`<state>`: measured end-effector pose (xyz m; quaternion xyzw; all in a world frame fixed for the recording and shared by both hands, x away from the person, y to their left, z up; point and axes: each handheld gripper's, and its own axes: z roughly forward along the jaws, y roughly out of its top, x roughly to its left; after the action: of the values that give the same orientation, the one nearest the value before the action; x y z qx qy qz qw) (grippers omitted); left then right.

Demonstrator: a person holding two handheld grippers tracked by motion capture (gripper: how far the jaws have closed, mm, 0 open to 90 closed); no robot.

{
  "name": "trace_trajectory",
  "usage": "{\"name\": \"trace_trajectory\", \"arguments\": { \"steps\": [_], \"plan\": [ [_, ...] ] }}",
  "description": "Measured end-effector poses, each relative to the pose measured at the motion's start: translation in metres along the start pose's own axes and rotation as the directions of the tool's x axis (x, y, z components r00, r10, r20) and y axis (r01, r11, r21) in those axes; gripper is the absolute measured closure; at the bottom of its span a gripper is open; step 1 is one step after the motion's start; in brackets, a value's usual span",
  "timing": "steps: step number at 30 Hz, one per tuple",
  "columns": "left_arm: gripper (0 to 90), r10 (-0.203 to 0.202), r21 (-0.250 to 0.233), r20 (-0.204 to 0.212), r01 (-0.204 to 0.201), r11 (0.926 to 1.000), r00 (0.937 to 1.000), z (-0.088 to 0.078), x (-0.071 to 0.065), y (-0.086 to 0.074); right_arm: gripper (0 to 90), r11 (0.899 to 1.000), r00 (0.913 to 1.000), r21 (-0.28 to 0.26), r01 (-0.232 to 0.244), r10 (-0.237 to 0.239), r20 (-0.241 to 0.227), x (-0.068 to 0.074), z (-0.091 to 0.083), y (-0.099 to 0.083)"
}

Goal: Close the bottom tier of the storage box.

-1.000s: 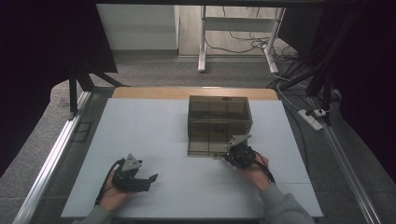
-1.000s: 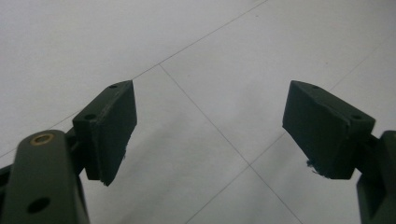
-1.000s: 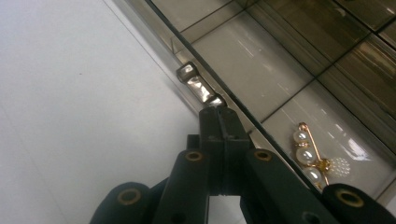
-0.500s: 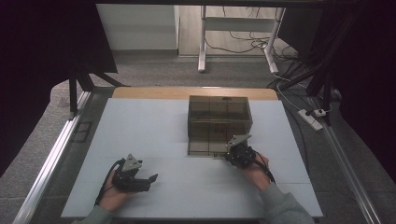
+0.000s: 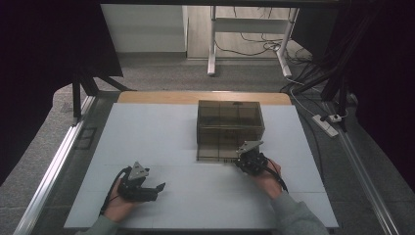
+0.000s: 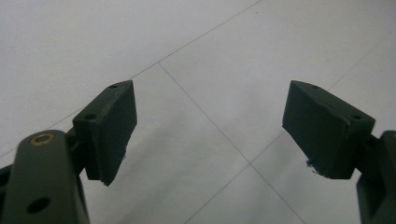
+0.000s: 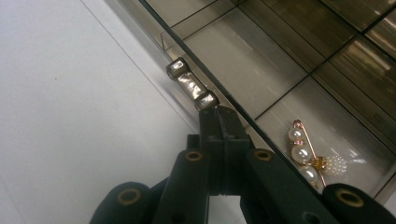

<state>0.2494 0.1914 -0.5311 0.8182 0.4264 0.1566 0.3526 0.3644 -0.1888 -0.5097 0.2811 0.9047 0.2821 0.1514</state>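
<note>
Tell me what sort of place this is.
Probably a lab or studio set up for recording manipulation, not a home. A white table stands ringed by black curtains, with cables and a power strip on grey carpet, and a person works a smoky clear box with hand-held grippers.

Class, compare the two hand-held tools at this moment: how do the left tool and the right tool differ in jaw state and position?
The left tool has its jaws spread wide apart with nothing between them; the right tool has its jaws closed together. The left tool sits over bare white table, away from the smoky box; the right tool's tip is at the box's front handle. Both are black and hand-held.
</note>
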Motion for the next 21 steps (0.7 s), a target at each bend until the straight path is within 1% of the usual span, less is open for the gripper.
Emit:
{"name": "trace_trajectory", "arguments": {
  "steps": [12,21],
  "plan": [
    [18.7,0.002,0.001,0.0,-0.002,1.0,1.0,0.0003,-0.0001,-0.0001,89.2,1.0,0.9999,-0.009,-0.003,0.003,0.012,-0.0021,0.0022,0.0008],
    [18.8,0.005,0.002,-0.001,-0.005,1.0,1.0,0.0004,-0.0002,-0.0001,89.2,1.0,0.9999,-0.02,-0.011,0.012,0.011,-0.004,0.0037,0.001]
  ]
}}
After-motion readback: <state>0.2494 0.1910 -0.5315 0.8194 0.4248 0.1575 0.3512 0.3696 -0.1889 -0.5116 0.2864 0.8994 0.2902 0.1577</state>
